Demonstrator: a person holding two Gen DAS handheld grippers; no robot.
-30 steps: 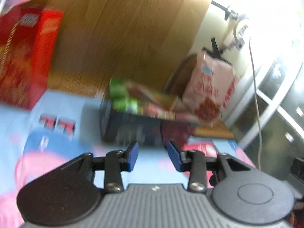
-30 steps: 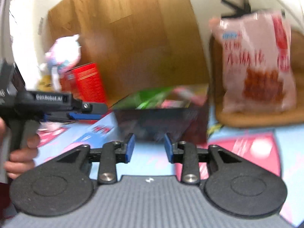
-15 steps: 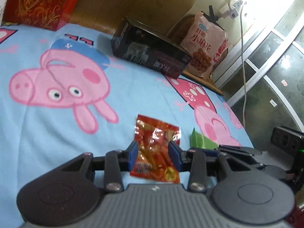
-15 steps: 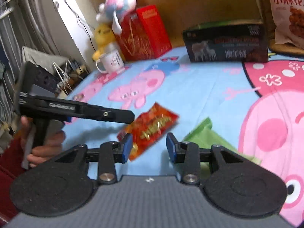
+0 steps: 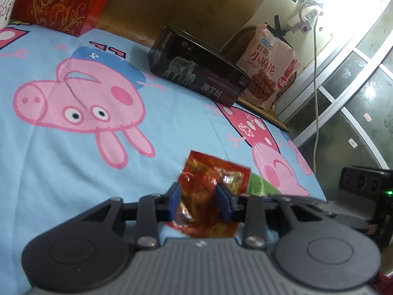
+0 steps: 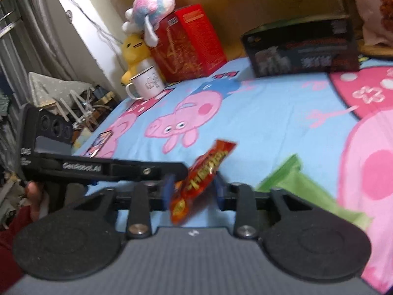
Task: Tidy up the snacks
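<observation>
Half a second ago the red snack packet [image 5: 208, 191] lay flat on the bed sheet [image 5: 73, 172] between the open pads of the left claw [image 5: 199, 202]; now we see it crumpled and pinched between those blue pads, its far end standing up off the sheet. So the left claw is clenched on the packet. From the right wrist view the same red snack packet [image 6: 201, 179] sits between the pads of the right claw [image 6: 192, 191], whose jaws are closing; earlier they stood wider, with the packet only at the left pad. Motion blur keeps us from telling whether the right pads press on the foil yet.

The green packet [image 6: 294, 184] lies on the sheet just beside the red one, partly hidden behind the right claw's frame. The black box [image 5: 196, 73] stands at the far edge of the bed, its top out of our sight. The pink snack bag [image 5: 267, 66] behind it is cut off in the right view. The red box [image 6: 189, 41], plush toys [image 6: 145, 7] and white mug [image 6: 147, 83] look unchanged.
</observation>
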